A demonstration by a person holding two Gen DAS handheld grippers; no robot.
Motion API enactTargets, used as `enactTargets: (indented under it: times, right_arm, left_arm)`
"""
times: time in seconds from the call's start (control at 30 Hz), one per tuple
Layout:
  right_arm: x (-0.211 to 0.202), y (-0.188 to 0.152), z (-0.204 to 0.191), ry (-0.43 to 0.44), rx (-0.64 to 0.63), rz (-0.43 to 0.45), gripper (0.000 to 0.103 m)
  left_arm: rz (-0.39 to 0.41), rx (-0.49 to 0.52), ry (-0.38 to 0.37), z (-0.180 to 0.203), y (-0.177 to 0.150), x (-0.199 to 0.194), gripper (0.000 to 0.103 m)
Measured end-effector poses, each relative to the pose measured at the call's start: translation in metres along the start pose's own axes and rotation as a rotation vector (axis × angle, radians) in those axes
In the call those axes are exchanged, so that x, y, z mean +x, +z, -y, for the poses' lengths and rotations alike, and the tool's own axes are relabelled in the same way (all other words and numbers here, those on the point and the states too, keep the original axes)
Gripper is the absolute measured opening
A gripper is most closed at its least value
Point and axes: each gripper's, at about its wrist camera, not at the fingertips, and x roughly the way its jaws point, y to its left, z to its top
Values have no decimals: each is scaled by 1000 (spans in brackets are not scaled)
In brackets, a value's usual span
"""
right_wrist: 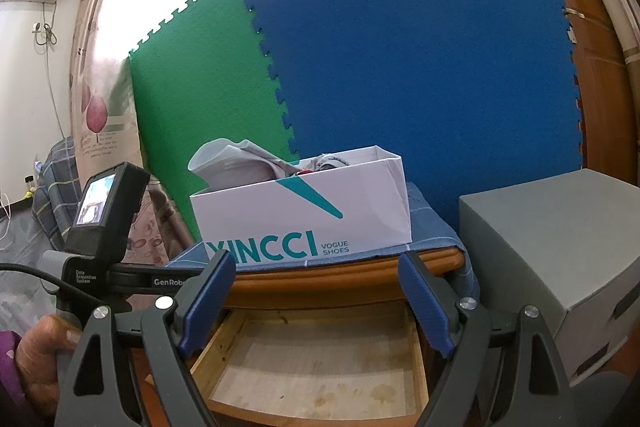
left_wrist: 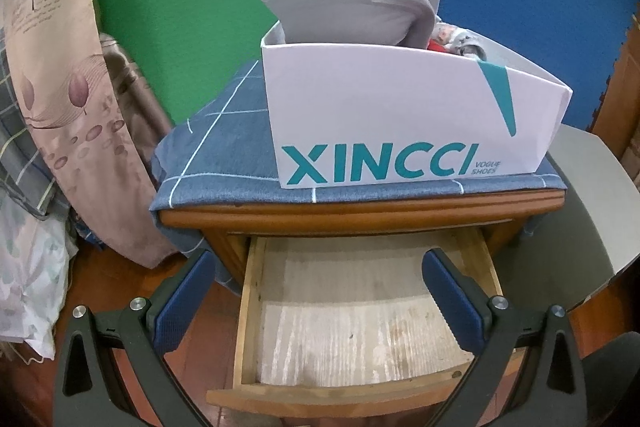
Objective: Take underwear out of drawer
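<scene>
The wooden drawer (left_wrist: 248, 307) of a small nightstand is pulled out, and only its bare lined bottom shows. On top stands a white XINCCI shoe box (left_wrist: 400, 123) holding folded grey underwear (left_wrist: 360, 3) and other small garments (left_wrist: 456, 39). My left gripper (left_wrist: 320, 279) hovers open above the drawer, with nothing between its blue pads. My right gripper (right_wrist: 320, 291) is also open and empty, in front of the nightstand's top edge, with the drawer (right_wrist: 208, 347) below it and the box (right_wrist: 312, 219) and underwear (right_wrist: 240, 163) beyond.
A blue checked cloth (left_wrist: 216, 155) covers the nightstand top. A curtain (left_wrist: 80, 107) and bedding hang at the left. A grey box (right_wrist: 560, 243) stands right of the nightstand. Green and blue foam mats (right_wrist: 400, 67) line the wall. A hand (right_wrist: 44, 347) holds the left gripper's handle.
</scene>
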Motion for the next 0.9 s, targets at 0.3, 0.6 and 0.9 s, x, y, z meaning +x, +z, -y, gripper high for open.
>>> enactTargets:
  times: [0.3,0.6,0.9]
  right_arm:
    - [2,-1,1,-1,6,-12,86]
    - [4,0,3,-3,19,-24,86]
    - [8,1,5,-3,39,-36,86]
  left_arm:
    - [-1,3,-6,0,7,4,103]
    - [-5,18,14,5,9,12,103]
    - [-17,27,9,7,6,15,103]
